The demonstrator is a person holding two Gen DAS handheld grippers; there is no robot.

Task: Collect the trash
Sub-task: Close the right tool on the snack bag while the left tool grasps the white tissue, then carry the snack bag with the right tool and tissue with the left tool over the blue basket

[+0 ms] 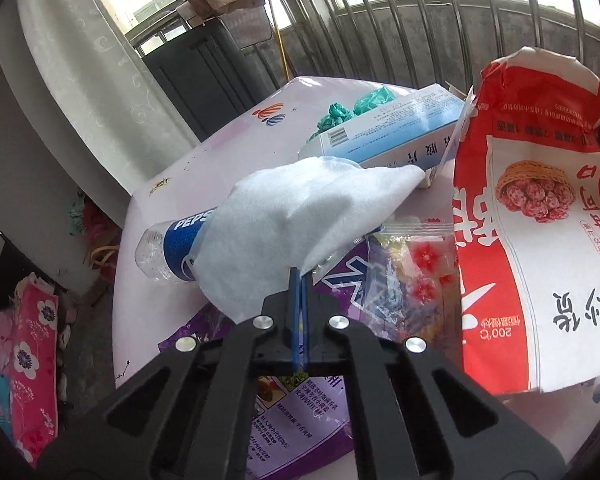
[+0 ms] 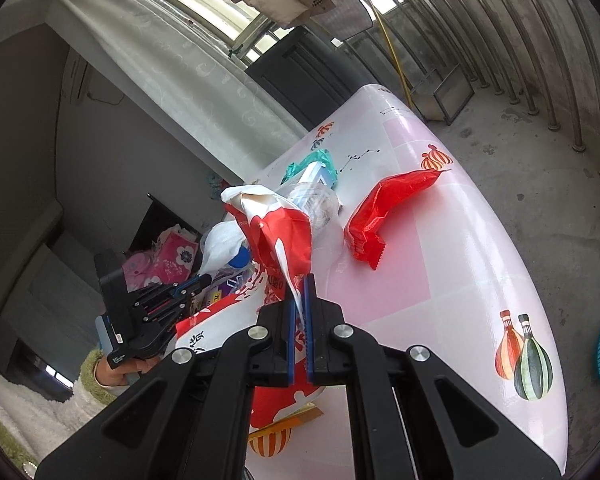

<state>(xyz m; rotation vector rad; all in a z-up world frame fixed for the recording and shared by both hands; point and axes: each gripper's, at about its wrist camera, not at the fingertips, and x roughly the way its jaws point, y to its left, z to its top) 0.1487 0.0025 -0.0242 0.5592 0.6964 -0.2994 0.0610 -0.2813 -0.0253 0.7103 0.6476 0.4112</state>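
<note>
White tissue (image 1: 300, 224) pinched at corner by left gripper (image 1: 299, 280), held above table (image 2: 440, 264), draped over Pepsi bottle (image 1: 180, 240). Red-white paper bag (image 1: 540, 240) held up just beside, its edge clamped in right gripper (image 2: 300, 292). Judgement: bag serves as bin; right keeps mouth open, left carries tissue over rim before letting go. Count: one tissue, one bottle, one blue box (image 1: 396, 132), one red wrapper (image 2: 384, 216), one green wad (image 1: 352, 112), one zip bag (image 1: 412, 256), one purple packet (image 1: 292, 420).
</note>
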